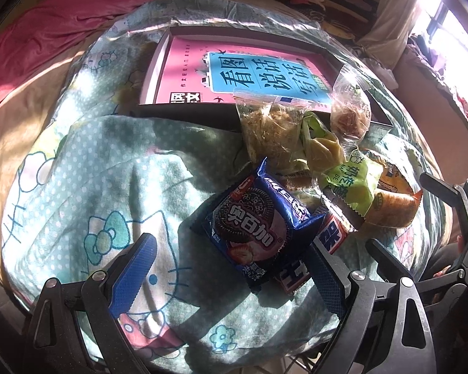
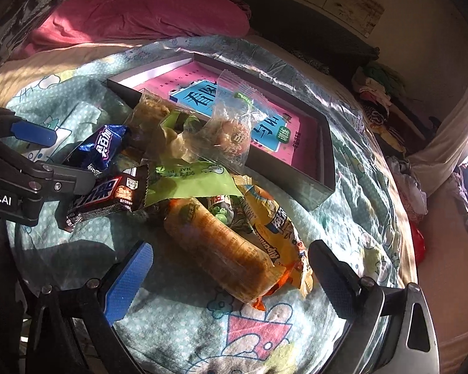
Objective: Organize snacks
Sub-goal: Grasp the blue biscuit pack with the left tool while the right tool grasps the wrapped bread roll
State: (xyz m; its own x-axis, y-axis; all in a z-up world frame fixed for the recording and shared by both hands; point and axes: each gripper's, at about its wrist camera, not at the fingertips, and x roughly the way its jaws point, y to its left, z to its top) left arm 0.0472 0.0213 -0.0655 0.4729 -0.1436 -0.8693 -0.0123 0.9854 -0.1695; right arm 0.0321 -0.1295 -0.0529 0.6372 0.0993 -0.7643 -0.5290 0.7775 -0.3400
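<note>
blue cookie pack [image 1: 255, 228] between left hand-held gripper [image 1: 234, 268] fingers (parted)

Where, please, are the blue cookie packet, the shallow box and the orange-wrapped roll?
blue cookie packet [image 1: 252, 233]: left wrist view, on its printed front.
shallow box [image 2: 323, 168]: right wrist view, on its dark near-right wall.
orange-wrapped roll [image 2: 215, 246]: right wrist view, on its mid-length.

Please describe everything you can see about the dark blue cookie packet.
The dark blue cookie packet is a glossy, sealed plastic wrapper with crimped ends. It shows a picture of a dark sandwich cookie, white Chinese characters and a pink area. It lies flat, slightly puffed, on the cartoon-cat bedsheet, at the near-left edge of the snack pile. One corner overlaps the brown chocolate bar wrapper. It sits between the open jaws of the left gripper, not yet held.
</note>
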